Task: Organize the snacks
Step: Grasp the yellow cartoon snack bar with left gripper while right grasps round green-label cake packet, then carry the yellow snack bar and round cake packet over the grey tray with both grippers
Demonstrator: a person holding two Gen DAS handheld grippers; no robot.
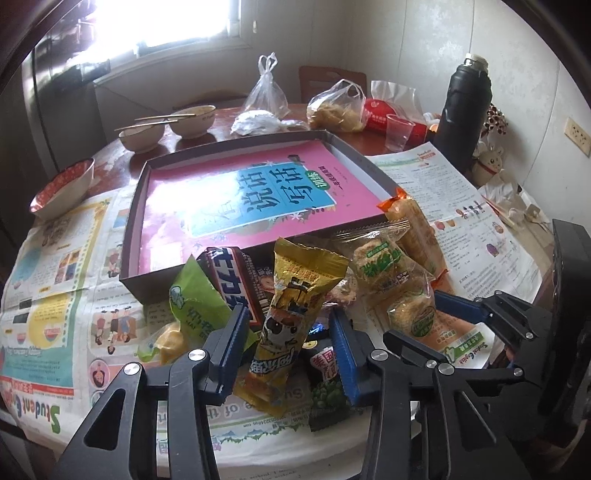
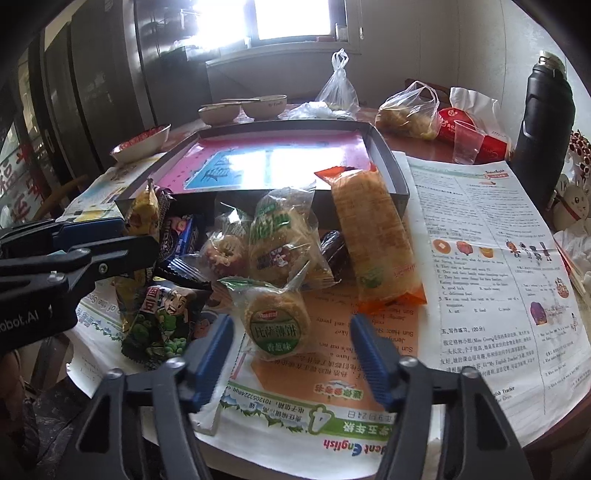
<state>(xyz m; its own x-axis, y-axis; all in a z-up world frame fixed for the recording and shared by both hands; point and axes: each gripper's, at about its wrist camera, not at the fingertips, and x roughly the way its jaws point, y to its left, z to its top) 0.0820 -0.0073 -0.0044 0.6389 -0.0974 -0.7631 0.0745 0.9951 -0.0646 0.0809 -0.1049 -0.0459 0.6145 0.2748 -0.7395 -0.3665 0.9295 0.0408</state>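
Your left gripper (image 1: 288, 347), spread, straddles the upright yellow snack packet (image 1: 291, 317); box (image 1: 133, 221) straight ahead; right gripper (image 2: 291, 354) idle, agape.

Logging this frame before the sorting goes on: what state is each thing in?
Left claw: open, straddling the yellow snack pack.
Yellow snack pack: tilted up between the fingers, not clamped.
Right claw: open, empty.
Round cracker pack: sealed, flat on the newspaper.
Box: open, pink book inside, no snacks.
Plastic cup: upright.
Black flask: upright, capped.

Blown-out window (image 1: 166, 22) backlight, fisheye vignetting
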